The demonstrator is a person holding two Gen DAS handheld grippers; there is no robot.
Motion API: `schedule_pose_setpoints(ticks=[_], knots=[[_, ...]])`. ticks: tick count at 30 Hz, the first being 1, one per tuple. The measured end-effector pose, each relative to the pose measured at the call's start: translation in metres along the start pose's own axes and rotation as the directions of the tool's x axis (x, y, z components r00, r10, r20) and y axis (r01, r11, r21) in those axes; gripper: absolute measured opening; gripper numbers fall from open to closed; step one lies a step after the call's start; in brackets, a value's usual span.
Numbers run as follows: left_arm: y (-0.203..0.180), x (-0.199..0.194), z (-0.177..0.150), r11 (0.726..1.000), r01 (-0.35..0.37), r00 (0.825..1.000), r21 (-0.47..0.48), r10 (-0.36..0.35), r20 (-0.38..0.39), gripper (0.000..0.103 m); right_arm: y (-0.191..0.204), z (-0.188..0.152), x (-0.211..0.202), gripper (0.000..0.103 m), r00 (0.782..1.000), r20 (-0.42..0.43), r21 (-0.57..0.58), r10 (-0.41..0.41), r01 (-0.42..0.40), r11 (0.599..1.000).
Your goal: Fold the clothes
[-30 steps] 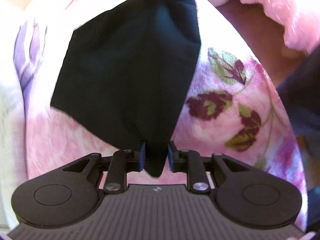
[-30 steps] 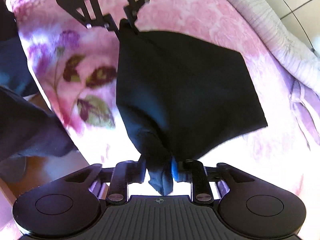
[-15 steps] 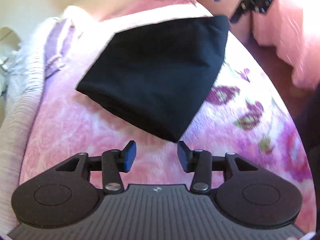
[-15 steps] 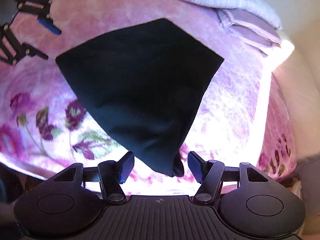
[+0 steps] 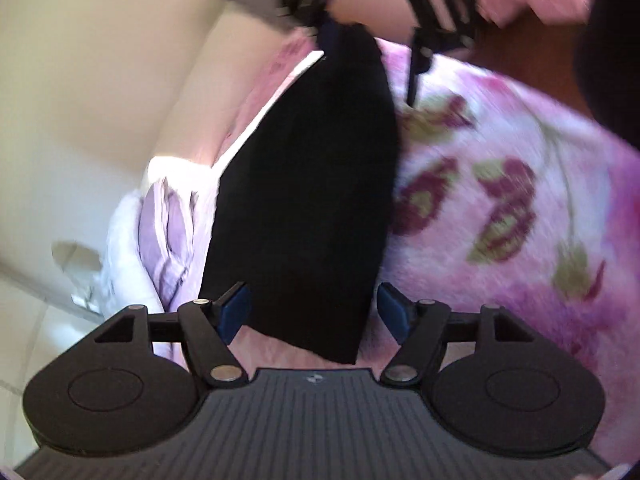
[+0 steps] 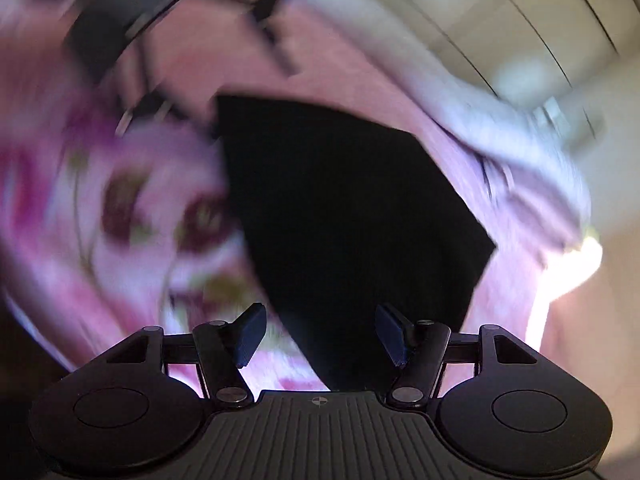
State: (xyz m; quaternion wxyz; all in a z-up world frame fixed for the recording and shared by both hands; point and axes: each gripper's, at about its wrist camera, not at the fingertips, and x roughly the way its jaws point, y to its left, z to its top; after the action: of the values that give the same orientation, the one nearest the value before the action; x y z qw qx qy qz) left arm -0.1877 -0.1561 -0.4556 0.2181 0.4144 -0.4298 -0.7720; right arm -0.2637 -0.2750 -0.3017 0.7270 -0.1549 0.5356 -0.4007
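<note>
A second ago both grippers pinched corners of the black garment [image 5: 308,208]; now the left gripper [image 5: 314,312] and the right gripper [image 6: 320,336] stand wide apart, gripping nothing. The garment lies folded, a flat dark panel on the pink floral blanket [image 5: 500,208], straight ahead of each gripper, its near edge between the blue fingertips [image 5: 236,308]. Its folds are lost in blackness. The right view is badly motion-blurred; the other gripper is only a dark smear beyond the cloth.
</note>
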Motion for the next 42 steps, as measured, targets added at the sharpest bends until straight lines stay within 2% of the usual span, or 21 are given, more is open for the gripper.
schedule_pose_setpoints(ticks=[3, 5, 7, 9, 11, 12, 14, 18, 20, 21, 22, 25, 29, 31, 35, 39, 41, 42], knots=[[-0.009, 0.014, 0.005, 0.997, -0.038, 0.999, 0.063, 0.041, -0.035, 0.065, 0.015, -0.010, 0.011, 0.063, 0.997, 0.009, -0.180, -0.071, 0.072, 0.981], [-0.010, 0.025, 0.010, 0.995, -0.068, 0.993, 0.070, 0.074, -0.090, 0.057, 0.023, -0.017, 0.016, 0.063, 0.991, 0.033, -0.267, -0.127, 0.132, 0.955], [-0.011, 0.033, 0.019, 0.995, -0.080, 0.982, 0.052, 0.088, -0.168, 0.048, 0.031, -0.024, 0.017, 0.063, 0.982, 0.077, -0.306, -0.173, 0.188, 0.933], [-0.014, 0.034, 0.028, 0.994, -0.098, 0.969, 0.042, 0.105, -0.223, 0.045, 0.031, -0.025, 0.007, 0.063, 0.973, 0.101, -0.240, -0.209, 0.227, 0.944], [-0.024, 0.036, 0.033, 0.987, -0.112, 0.959, 0.115, 0.138, -0.247, 0.044, 0.027, -0.022, -0.011, 0.063, 0.971, 0.114, -0.097, -0.209, 0.220, 0.971], [-0.028, 0.038, 0.034, 0.979, -0.112, 0.956, 0.168, 0.152, -0.250, 0.044, 0.027, -0.020, -0.018, 0.064, 0.972, 0.122, -0.061, -0.203, 0.211, 0.976], [-0.032, 0.044, 0.034, 0.966, -0.091, 0.953, 0.243, 0.155, -0.259, 0.043, 0.036, -0.019, -0.017, 0.065, 0.970, 0.122, -0.101, -0.210, 0.222, 0.970], [-0.023, 0.057, 0.032, 0.960, -0.051, 0.953, 0.275, 0.130, -0.275, 0.048, 0.044, -0.021, -0.006, 0.065, 0.971, 0.113, -0.180, -0.212, 0.230, 0.957], [-0.014, 0.061, 0.028, 0.970, -0.025, 0.956, 0.241, 0.093, -0.277, 0.043, 0.044, -0.023, 0.000, 0.065, 0.971, 0.106, -0.180, -0.212, 0.229, 0.957], [-0.010, 0.063, 0.026, 0.976, -0.004, 0.959, 0.215, 0.065, -0.276, 0.030, 0.042, -0.022, 0.003, 0.065, 0.972, 0.105, -0.173, -0.210, 0.226, 0.959], [-0.005, 0.065, 0.024, 0.983, 0.016, 0.962, 0.184, 0.035, -0.271, 0.026, 0.039, -0.019, 0.007, 0.065, 0.973, 0.106, -0.164, -0.206, 0.221, 0.961], [0.014, 0.064, 0.018, 0.997, 0.049, 0.969, 0.068, -0.031, -0.245, 0.019, 0.044, -0.010, 0.016, 0.066, 0.973, 0.116, -0.192, -0.200, 0.220, 0.957], [0.045, 0.055, 0.015, 0.995, 0.056, 0.973, -0.084, -0.073, -0.217, 0.015, 0.037, -0.005, 0.029, 0.064, 0.976, 0.124, -0.234, -0.179, 0.205, 0.950], [0.054, 0.049, 0.022, 0.989, 0.057, 0.974, -0.133, -0.084, -0.212, 0.013, 0.027, -0.008, 0.029, 0.005, 0.980, 0.126, -0.218, -0.155, 0.180, 0.959], [0.051, 0.028, 0.067, 0.974, 0.065, 0.984, -0.216, -0.098, -0.149, 0.013, 0.006, -0.038, 0.003, 0.005, 0.979, 0.142, -0.222, -0.148, 0.177, 0.959], [0.035, 0.012, 0.108, 0.951, 0.117, 0.990, -0.287, -0.134, -0.042, 0.018, -0.013, -0.092, -0.018, 0.005, 0.983, 0.089, -0.235, -0.161, 0.178, 0.956], [0.028, 0.011, 0.113, 0.944, 0.140, 0.989, -0.297, -0.150, -0.011, 0.025, -0.012, -0.107, -0.020, 0.008, 0.986, 0.053, -0.240, -0.159, 0.167, 0.956], [0.026, 0.008, 0.111, 0.949, 0.129, 0.990, -0.288, -0.139, -0.013, 0.031, -0.008, -0.108, -0.023, 0.015, 0.987, 0.034, -0.236, -0.159, 0.162, 0.958]])
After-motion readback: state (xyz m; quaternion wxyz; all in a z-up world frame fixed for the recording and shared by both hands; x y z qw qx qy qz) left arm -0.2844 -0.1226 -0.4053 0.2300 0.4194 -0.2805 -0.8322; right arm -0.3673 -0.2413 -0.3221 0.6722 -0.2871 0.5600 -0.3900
